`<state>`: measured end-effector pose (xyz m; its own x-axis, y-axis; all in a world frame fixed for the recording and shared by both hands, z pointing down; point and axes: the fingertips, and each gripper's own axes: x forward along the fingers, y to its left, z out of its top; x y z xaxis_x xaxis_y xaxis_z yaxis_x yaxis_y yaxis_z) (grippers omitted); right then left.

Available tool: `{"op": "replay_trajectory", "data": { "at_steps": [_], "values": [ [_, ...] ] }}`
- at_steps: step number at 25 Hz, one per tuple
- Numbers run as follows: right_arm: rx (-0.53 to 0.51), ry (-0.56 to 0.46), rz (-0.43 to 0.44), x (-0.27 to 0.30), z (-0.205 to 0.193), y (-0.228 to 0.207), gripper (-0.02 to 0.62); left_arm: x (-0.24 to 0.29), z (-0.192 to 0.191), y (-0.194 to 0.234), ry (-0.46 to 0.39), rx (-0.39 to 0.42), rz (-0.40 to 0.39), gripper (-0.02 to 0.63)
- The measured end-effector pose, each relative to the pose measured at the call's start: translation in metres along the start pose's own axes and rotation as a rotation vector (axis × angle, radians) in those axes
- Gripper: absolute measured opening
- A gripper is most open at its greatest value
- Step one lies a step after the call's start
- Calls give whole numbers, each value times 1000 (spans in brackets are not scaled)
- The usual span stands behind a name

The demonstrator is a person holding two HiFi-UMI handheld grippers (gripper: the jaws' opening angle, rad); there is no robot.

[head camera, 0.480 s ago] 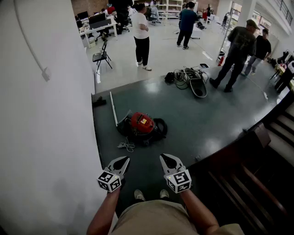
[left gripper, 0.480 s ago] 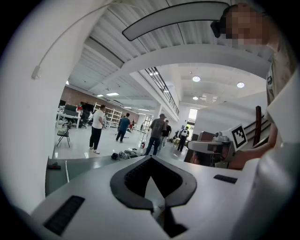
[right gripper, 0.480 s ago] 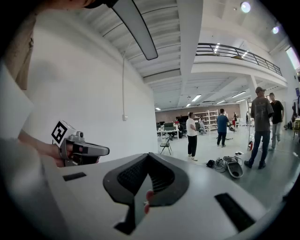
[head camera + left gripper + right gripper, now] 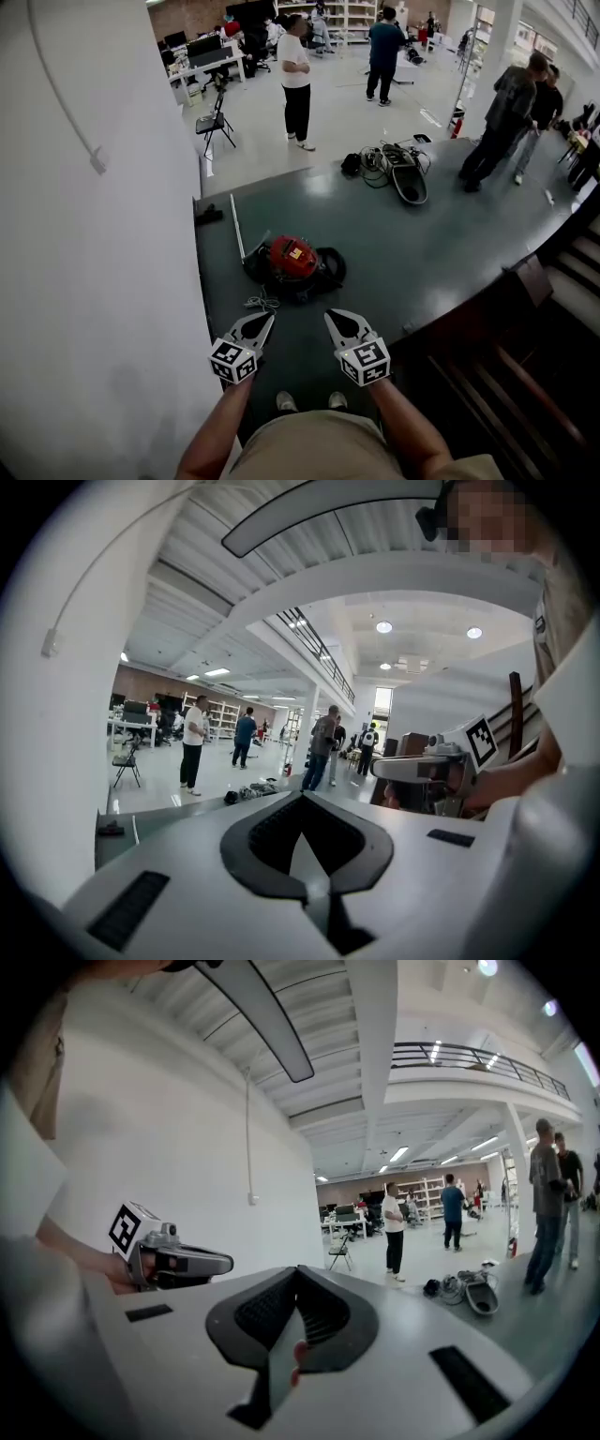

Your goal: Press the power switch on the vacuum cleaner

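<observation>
Left gripper (image 4: 264,320) and right gripper (image 4: 331,316) are both closed, empty, held side by side and tipped slightly downward. The red vacuum cleaner (image 4: 292,260) sits on the dark floor (image 4: 441,244) ahead, untouched.

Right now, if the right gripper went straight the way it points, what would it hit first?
Probably nothing nearby. In the head view the right gripper lines up with the vacuum cleaner, but its own view looks level across open floor, so it likely passes above.

Left gripper (image 4: 262,322) and right gripper (image 4: 334,321) have edged closer to the vacuum cleaner (image 4: 292,260) — slightly.
</observation>
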<state>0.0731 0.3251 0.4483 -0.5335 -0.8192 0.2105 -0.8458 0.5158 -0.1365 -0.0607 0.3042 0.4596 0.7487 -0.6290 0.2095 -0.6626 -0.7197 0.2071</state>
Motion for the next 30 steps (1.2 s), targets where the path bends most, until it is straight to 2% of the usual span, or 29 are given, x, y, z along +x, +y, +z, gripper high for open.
{"op": "replay_trajectory", "data": {
  "at_steps": [2,4,13,21,25,30],
  "values": [
    [86,-13,64,-5,-1,1,12,6,0,-7,5,3,0,6],
    [109,-24,87,-10,1,-2,12,12,-2,-12,16,3,4,6],
    [118,-48,72,-45,-3,-49,14,37,-14,-38,71,6,45,6],
    [106,-64,54,-64,-2,-87,12,48,-35,-37,109,-64,134,6],
    [121,-100,35,-62,0,-106,11,64,-43,-32,128,-89,100,6],
    [185,-63,63,-29,2,-117,11,88,-29,2,108,-117,71,6]
  ]
}}
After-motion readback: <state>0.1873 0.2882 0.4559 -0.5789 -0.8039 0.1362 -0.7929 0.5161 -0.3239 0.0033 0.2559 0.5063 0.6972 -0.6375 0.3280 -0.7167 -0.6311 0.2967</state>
